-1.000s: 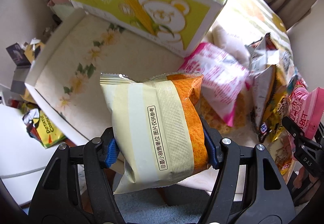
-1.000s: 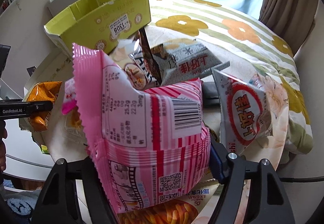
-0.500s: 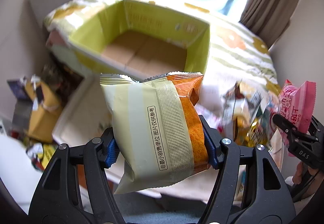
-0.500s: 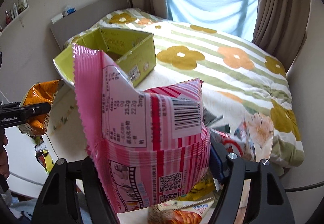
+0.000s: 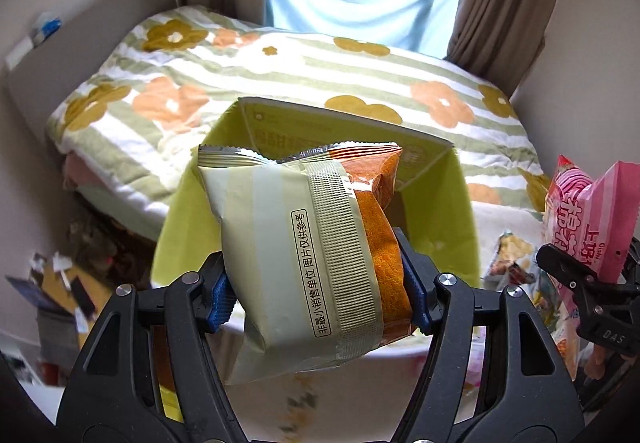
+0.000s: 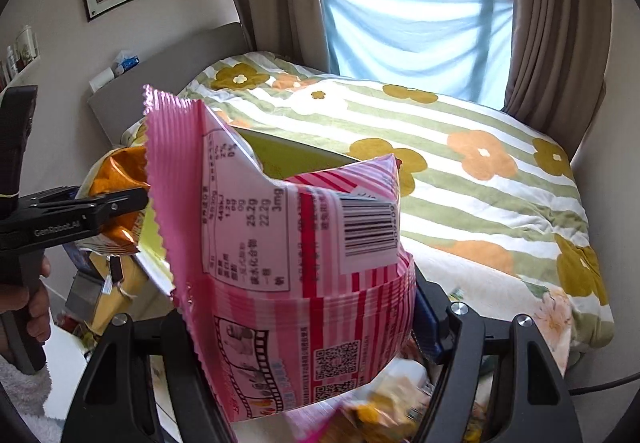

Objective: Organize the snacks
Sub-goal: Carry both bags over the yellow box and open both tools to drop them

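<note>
My left gripper (image 5: 318, 295) is shut on a cream and orange snack bag (image 5: 308, 243), held upright above the open lime-green cardboard box (image 5: 460, 211) on the bed. In the right wrist view, my right gripper (image 6: 304, 327) is shut on a pink snack bag (image 6: 296, 263) with a barcode, which hides most of the box (image 6: 288, 155) behind it. The left gripper (image 6: 80, 211) with its orange bag (image 6: 116, 179) shows at that view's left edge. In the left wrist view the pink bag (image 5: 588, 219) appears at the right edge.
A floral striped quilt (image 6: 480, 171) covers the bed up to a window with a blue cloth (image 6: 416, 31) and brown curtains. Several loose snack packets (image 5: 512, 263) lie right of the box. Clutter (image 5: 60, 283) lies on the floor at left. A hand (image 6: 24, 303) grips the left handle.
Both grippers have risen with their bags and moved toward the green box. The left one now looks down into the box from above. The loose snack pile has dropped low in both views.
</note>
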